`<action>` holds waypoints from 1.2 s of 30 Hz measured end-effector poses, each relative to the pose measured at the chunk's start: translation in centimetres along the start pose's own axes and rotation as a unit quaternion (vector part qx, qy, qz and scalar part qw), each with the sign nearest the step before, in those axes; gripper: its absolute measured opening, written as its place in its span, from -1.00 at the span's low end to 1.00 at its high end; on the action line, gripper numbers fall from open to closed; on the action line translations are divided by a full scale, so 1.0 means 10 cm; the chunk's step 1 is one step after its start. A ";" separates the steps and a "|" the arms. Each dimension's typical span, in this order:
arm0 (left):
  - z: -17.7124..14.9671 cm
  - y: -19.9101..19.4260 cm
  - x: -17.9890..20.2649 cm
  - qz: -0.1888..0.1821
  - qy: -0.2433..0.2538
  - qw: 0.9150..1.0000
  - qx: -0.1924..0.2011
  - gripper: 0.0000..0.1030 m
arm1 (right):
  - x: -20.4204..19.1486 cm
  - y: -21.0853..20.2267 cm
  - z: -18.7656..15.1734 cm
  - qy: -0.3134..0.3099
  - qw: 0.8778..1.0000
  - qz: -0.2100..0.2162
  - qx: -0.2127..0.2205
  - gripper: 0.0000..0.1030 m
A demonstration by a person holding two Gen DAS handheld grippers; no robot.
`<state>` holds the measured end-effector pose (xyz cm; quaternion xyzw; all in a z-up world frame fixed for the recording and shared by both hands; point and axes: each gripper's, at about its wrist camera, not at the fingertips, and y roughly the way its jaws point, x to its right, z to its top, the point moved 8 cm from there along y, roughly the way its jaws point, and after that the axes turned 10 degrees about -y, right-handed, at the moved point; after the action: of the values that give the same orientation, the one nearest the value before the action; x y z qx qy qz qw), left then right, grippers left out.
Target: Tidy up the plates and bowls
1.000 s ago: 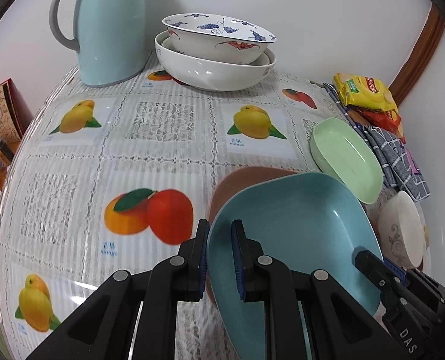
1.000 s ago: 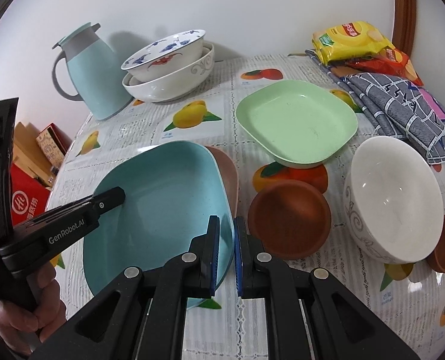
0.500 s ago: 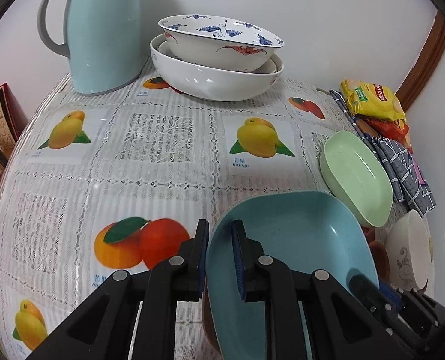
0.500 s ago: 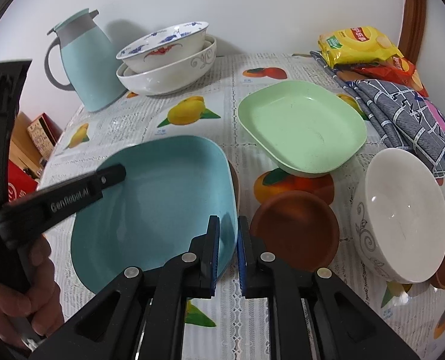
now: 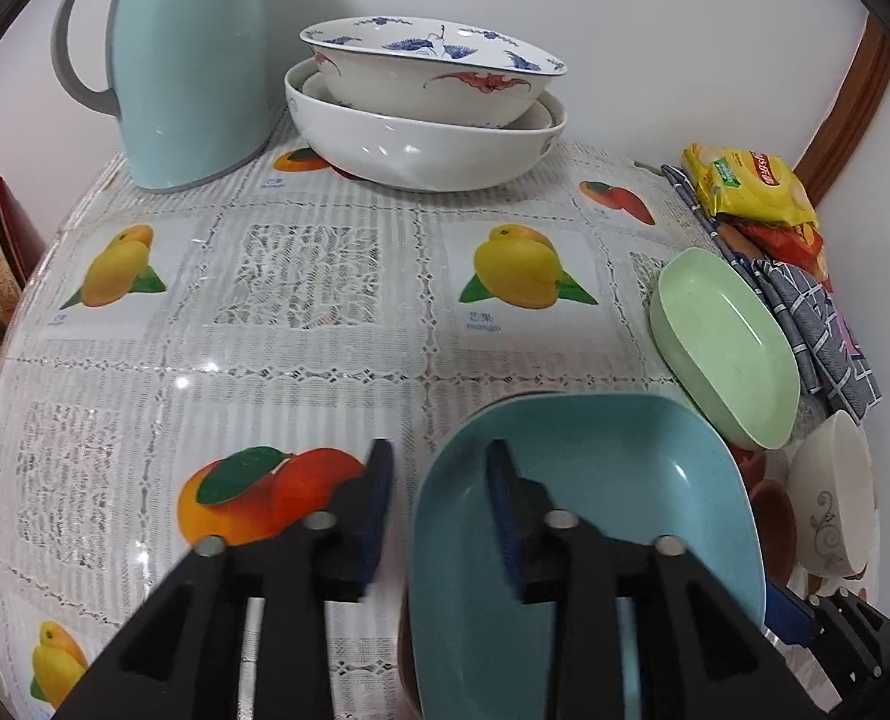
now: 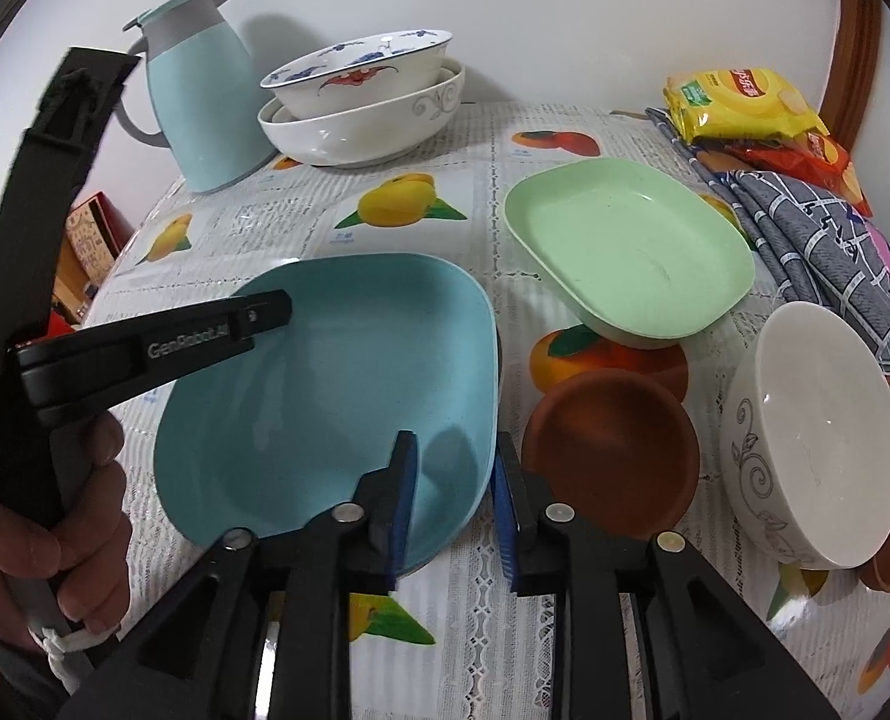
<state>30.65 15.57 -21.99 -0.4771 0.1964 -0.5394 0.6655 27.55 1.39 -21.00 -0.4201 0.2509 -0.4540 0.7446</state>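
A light blue square plate [image 5: 589,516] [image 6: 337,384] lies on the table, on a brown plate of which only a sliver shows. My left gripper [image 5: 439,504] is open, its fingers either side of the plate's left rim. My right gripper [image 6: 454,504] is open, its fingers either side of the plate's right rim. A green plate [image 6: 625,246] [image 5: 721,342] rests tilted on a brown saucer [image 6: 613,450]. A white bowl [image 6: 817,438] leans at the right. A patterned bowl [image 5: 433,72] sits in a white bowl [image 5: 421,144] at the back.
A light blue jug [image 5: 187,60] stands at the back left. Snack packets [image 6: 745,102] and a checked cloth [image 6: 823,240] lie at the back right. The table edge falls away at the left, by a red box [image 6: 85,222].
Both grippers have opened from shut on the blue plate's rims. The plate has settled flat on the brown plate, which it now almost hides.
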 end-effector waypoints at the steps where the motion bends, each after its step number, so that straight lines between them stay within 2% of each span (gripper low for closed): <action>1: 0.00 -0.01 0.00 0.002 0.001 1.000 0.002 -0.29 | -0.01 -0.01 -0.01 0.000 1.000 0.004 0.001 -0.43; 5: -0.01 -0.06 -0.03 0.003 0.002 1.000 0.002 -0.27 | -0.05 -0.05 -0.05 -0.006 1.000 0.003 -0.001 -0.32; 7: -0.02 -0.09 -0.06 0.005 0.001 1.000 0.003 -0.11 | -0.06 -0.08 -0.08 -0.009 1.000 0.003 0.000 -0.26; 8: -0.03 -0.12 -0.07 0.006 0.000 1.000 0.006 -0.03 | -0.06 -0.10 -0.09 -0.009 1.000 0.004 0.001 -0.16; 15: -0.07 -0.35 -0.10 0.013 0.004 1.000 0.020 -0.02 | -0.06 -0.28 -0.13 0.002 1.000 0.014 0.013 -0.07; 18: -0.08 -0.49 -0.08 0.015 0.005 0.999 0.029 -0.01 | -0.02 -0.44 -0.11 0.013 0.999 0.023 0.037 -0.05; 23: -0.11 -0.76 0.05 0.015 0.015 0.999 0.047 -0.01 | 0.15 -0.71 -0.09 0.030 0.998 0.002 0.062 0.04; 29: -0.17 -1.02 0.33 0.003 0.033 0.997 0.069 -0.01 | 0.43 -1.00 -0.15 0.058 0.995 -0.020 0.077 0.05; 32: -0.24 -1.11 0.48 -0.004 0.047 0.996 0.077 -0.01 | 0.54 -1.18 -0.15 0.058 0.992 -0.038 0.102 0.05; 36: -0.30 -1.23 0.64 0.010 0.069 0.992 0.104 0.00 | 0.65 -1.42 -0.14 0.044 0.987 -0.074 0.134 0.05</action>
<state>23.95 8.97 -11.36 -0.3647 0.1897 -0.5816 0.7019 22.88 -8.25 -9.59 -0.3133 0.1887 -0.5557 0.7466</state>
